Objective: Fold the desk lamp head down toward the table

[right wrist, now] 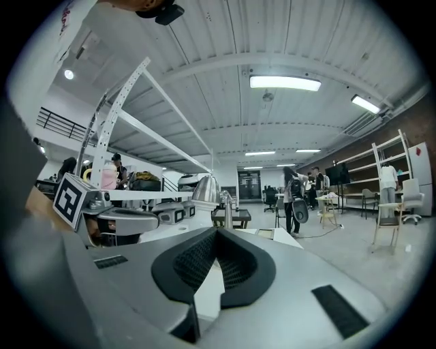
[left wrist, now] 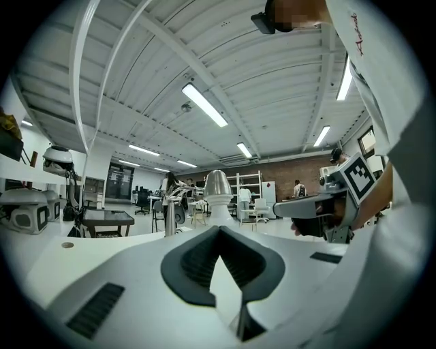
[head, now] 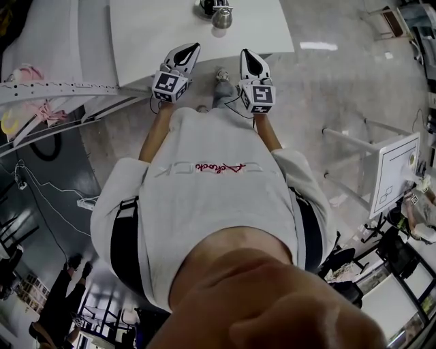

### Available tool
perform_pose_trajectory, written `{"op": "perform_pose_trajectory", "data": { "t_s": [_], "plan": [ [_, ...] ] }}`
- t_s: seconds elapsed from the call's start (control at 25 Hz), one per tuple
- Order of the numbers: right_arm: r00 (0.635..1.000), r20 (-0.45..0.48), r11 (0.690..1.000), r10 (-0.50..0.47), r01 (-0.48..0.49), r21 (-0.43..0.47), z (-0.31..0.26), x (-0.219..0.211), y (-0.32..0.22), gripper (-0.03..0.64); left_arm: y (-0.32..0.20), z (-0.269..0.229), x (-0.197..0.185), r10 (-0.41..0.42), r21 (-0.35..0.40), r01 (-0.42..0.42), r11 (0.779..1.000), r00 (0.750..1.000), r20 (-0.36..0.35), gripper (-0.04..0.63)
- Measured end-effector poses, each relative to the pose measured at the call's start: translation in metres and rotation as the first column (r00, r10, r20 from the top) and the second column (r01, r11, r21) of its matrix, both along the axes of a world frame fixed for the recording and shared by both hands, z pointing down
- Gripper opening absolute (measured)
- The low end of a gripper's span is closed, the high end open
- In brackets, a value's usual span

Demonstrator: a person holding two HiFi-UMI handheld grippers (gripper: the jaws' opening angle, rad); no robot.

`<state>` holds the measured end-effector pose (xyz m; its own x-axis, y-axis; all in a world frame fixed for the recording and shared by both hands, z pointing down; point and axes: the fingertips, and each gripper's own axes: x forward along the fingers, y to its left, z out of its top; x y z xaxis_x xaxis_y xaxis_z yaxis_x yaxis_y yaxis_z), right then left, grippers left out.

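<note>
Chrome shines on the desk lamp head (head: pixel 221 17), which stands toward the far side of the white worktop (head: pixel 157 41), about midway between its left and right edges (the picture's top edge cuts off part of the lamp). The left gripper (head: pixel 191 49) hangs over the worktop's near edge, its jaws pressed together with nothing between them. The right gripper (head: pixel 246 56) sits beside it at the same near edge, jaws likewise closed and empty. Both point level toward the lamp and are well apart from it. In each gripper view the rounded metal head shows straight ahead, beyond the closed jaw tips.
</note>
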<state>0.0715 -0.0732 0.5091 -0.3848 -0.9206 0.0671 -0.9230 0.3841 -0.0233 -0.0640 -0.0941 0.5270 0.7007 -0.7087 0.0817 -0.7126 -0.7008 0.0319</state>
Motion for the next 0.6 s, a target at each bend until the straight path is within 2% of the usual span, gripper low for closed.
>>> {"op": "perform_pose_trajectory", "data": {
  "t_s": [0.6],
  "plan": [
    [0.999,-0.036,1.0,-0.013,0.013,0.012,-0.0081,-0.0025,-0.003,0.02,-0.0025,-0.001,0.0021,0.003,-0.011,-0.003,1.0,1.0,-0.003,0.028]
  ]
}}
